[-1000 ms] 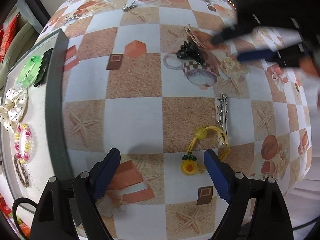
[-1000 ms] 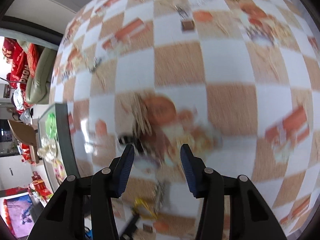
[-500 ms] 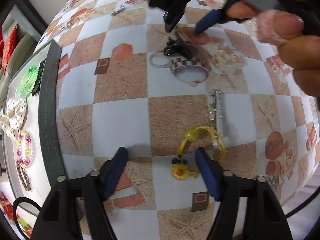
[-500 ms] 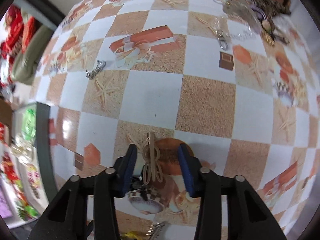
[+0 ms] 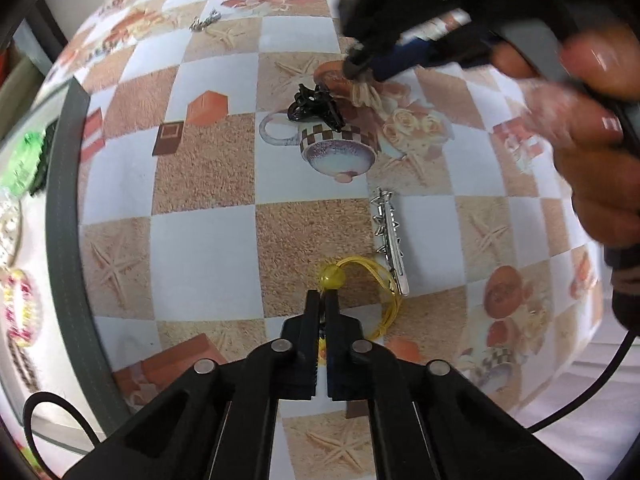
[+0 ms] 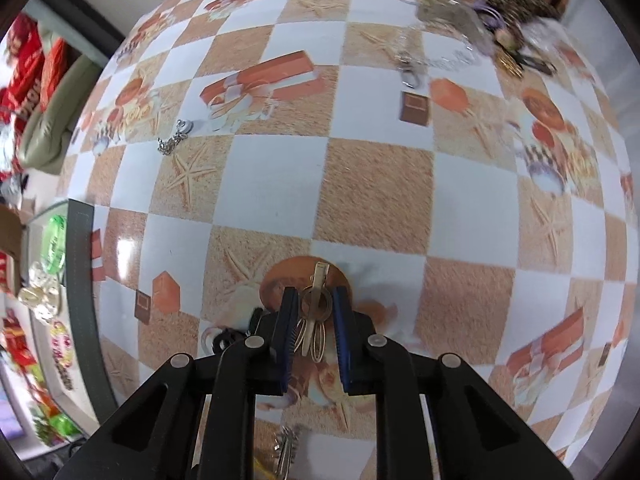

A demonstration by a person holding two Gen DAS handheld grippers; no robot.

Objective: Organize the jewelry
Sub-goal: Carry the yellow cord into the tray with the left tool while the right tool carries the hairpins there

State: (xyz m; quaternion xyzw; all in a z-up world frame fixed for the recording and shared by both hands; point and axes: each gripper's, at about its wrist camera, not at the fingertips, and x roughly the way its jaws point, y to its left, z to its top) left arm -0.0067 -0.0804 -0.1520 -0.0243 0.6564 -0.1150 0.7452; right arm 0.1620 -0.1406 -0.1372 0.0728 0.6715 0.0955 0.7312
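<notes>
Left gripper (image 5: 322, 300) jaws hide most of the yellow hair tie (image 5: 384, 280).

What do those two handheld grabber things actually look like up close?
Both are matte black plastic with round silver rivets at the joints. The left tongs look all black, with a thin black cable beside them. The right tongs have ribbed blue pads. A bare hand with unpainted nails grips them.
</notes>
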